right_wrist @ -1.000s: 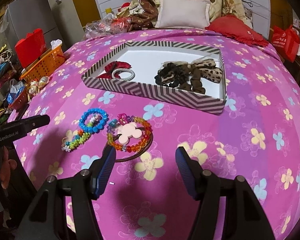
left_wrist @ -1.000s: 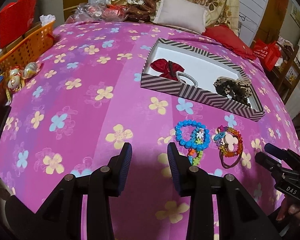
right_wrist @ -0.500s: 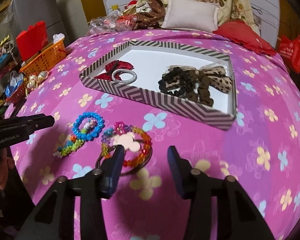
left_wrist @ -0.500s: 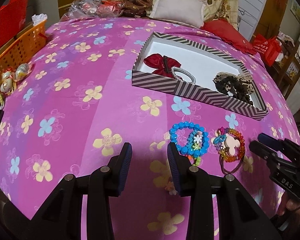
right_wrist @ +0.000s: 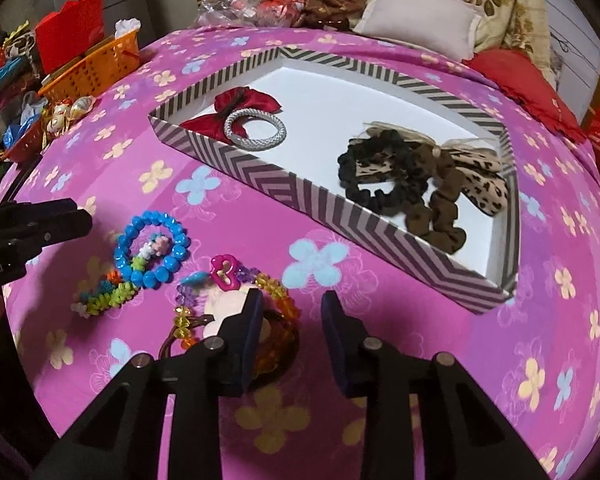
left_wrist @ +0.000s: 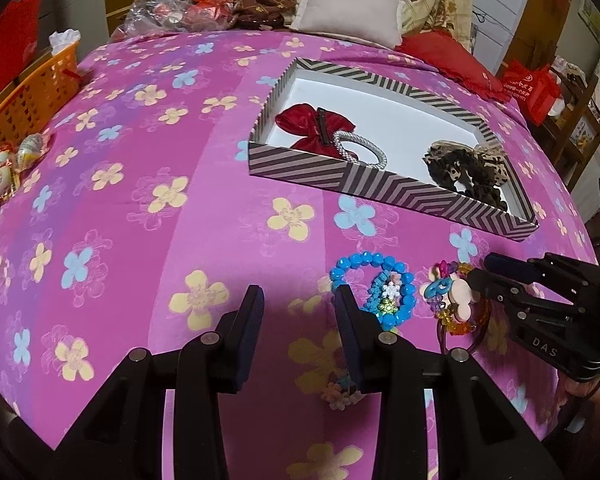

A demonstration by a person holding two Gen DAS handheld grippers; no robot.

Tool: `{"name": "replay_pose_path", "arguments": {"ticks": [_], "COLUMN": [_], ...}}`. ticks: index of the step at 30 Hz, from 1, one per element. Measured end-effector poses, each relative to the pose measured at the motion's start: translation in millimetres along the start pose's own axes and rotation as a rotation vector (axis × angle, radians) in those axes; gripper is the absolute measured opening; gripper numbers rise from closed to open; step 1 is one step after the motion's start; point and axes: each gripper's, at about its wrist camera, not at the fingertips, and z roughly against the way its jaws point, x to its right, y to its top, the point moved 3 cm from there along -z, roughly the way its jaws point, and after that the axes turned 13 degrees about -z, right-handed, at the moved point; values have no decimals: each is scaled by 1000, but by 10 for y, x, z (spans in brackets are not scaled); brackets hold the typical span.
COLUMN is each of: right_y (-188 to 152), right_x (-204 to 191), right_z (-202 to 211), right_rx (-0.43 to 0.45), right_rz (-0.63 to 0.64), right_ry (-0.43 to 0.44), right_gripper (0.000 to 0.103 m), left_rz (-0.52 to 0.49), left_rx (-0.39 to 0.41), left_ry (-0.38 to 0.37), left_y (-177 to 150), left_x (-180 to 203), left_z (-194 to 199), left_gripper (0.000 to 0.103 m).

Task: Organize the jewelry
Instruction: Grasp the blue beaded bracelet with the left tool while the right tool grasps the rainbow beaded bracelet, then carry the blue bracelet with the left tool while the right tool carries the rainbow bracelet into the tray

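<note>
The right gripper [right_wrist: 288, 316] has been brought over the multicoloured beaded bracelet with a pale mouse-shaped charm [right_wrist: 236, 308] on the bed; its jaws are closing, nothing yet pinched. A pickup toward the striped cardboard box [right_wrist: 380, 220] seems imminent. The left gripper's [left_wrist: 298, 312] jaws are held apart, empty, beside the glossy blue beaded bracelet [left_wrist: 374, 292].

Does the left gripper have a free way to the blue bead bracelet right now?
Probably yes. The blue bead bracelet lies on the bedspread just beyond the left gripper, beside its right-hand jaw, with nothing over it. The right gripper works the neighbouring orange bead bracelet, jaws closing.
</note>
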Motion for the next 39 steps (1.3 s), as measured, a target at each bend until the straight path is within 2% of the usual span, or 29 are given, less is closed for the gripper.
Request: {"name": "replay_pose_path", "arguments": {"ticks": [5, 9, 16, 19, 20, 21, 24, 25, 27, 30, 39], "right_y": [17, 45, 52, 39, 33, 27, 13, 13, 13, 18, 86], "right_x": [-24, -44, -60, -76, -84, -90, -85, -75, -55, -44, -117], "right_z": [-34, -95, -108, -99, -95, -94, -89, -86, -76, -1, 450], "right_rx": [-22, -29, -3, 13, 19, 28, 51, 55, 58, 75, 165], "right_rz": [39, 68, 81, 89, 91, 91, 69, 59, 39, 19, 3], "right_ry": [-1, -14, -7, -4, -5, -1, 25, 33, 45, 64, 120], "right_gripper": [31, 31, 30, 20, 13, 10, 10, 10, 10, 9, 9], "left_rz": [-5, -39, -38, -62, -74, -89, -145, -154, -171, -138, -143], "left_rx": [-18, -40, -85, -77, -77, -77, -66, -59, -53, -42, 91], "left_ry": [-54, -57, -64, -53, -47, -40, -9, -6, -1, -57, -64], "left_y": [33, 58, 92, 109, 116, 122, 138, 143, 162, 184, 375], "left_x": [39, 106, 113, 158, 178, 199, 271, 280, 288, 255, 272], "left_z": [-77, -164, -346, -363, -369, -376, -401, -403, -415, -376, 108], "left_gripper": [15, 15, 15, 15, 15, 15, 12, 0, 0, 0, 0]}}
